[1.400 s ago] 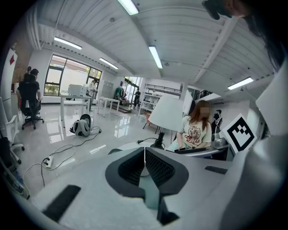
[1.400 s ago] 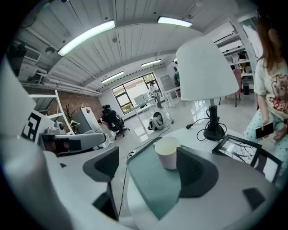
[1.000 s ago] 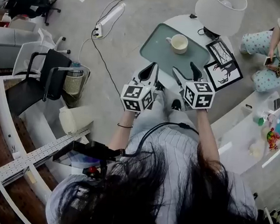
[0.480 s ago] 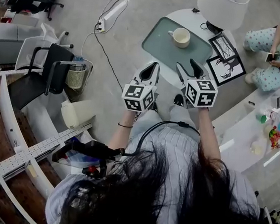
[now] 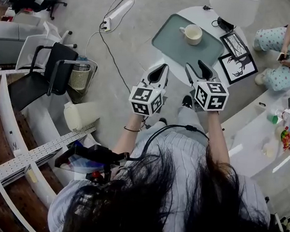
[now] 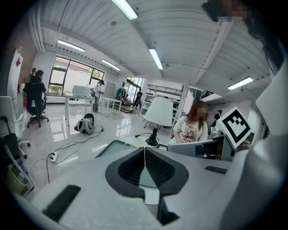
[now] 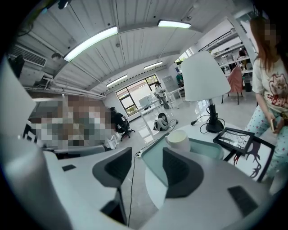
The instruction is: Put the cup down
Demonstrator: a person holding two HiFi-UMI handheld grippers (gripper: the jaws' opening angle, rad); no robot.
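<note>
White cup (image 5: 193, 34) stood upright on the green tray (image 5: 168, 40), toward its far edge, on the round table (image 5: 199, 14). Both grippers hung by the table's near edge, well apart from the cup, with open floor (image 5: 133, 34) to their left. Left gripper (image 5: 160, 68) had its jaws together and held nothing. Right gripper (image 5: 194, 65) stood partly open, its jaws just closing, with nothing between them.

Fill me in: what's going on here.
A person holds a gripper in each hand, both short of the round table. The cup already stands on the green tray there, untouched. The left gripper is shut and empty. The right gripper is open, its jaws having just been closing, with nothing between them.
</note>
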